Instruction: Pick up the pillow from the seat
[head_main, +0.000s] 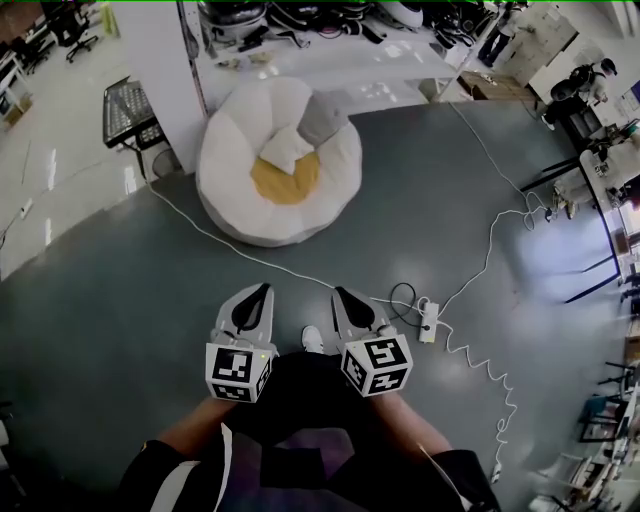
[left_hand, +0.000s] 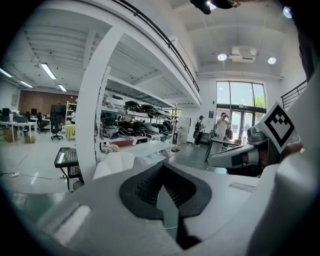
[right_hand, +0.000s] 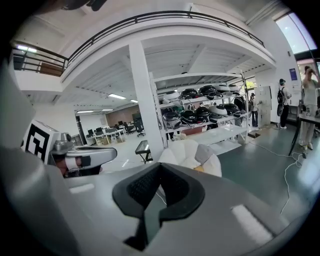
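A white pillow (head_main: 286, 148) lies on the yellow middle of a round white beanbag seat (head_main: 232, 165) at the top centre of the head view. Both grippers are held low and near the person's body, well short of the seat. My left gripper (head_main: 263, 291) has its jaws together with nothing in them. My right gripper (head_main: 341, 294) beside it is shut and empty too. In the left gripper view the left gripper (left_hand: 162, 168) points toward the seat (left_hand: 114, 162). In the right gripper view the seat (right_hand: 186, 151) shows beyond the right gripper (right_hand: 159, 168).
A white cable and power strip (head_main: 430, 320) lie on the grey floor right of the grippers. A black wire cart (head_main: 128, 112) and a white pillar (head_main: 165, 60) stand left of the seat. Shelving (right_hand: 200, 116) is behind it. People (left_hand: 220, 127) stand far off.
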